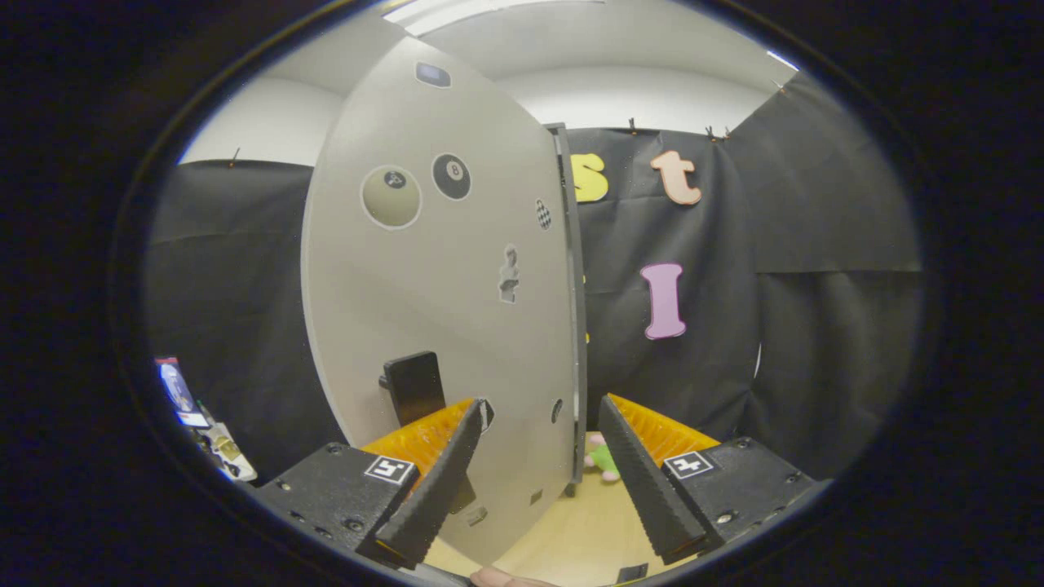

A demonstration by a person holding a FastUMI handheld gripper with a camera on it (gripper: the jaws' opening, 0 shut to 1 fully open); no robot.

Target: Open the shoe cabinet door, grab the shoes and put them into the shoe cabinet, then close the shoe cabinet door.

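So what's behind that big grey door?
Past the door's edge, a small pink-and-green toy on the wooden floor. The door hides the cabinet inside. The gripper is open.

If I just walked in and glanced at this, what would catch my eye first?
Most likely the big pale cabinet door, standing upright just ahead of the gripper and dotted with stickers, among them a black eight-ball sticker. The gripper's two fingers are spread open, the door's lower edge lying between them. A dark handle juts from the door just above the left finger, and a small pink and green toy sits on the wooden floor beyond.
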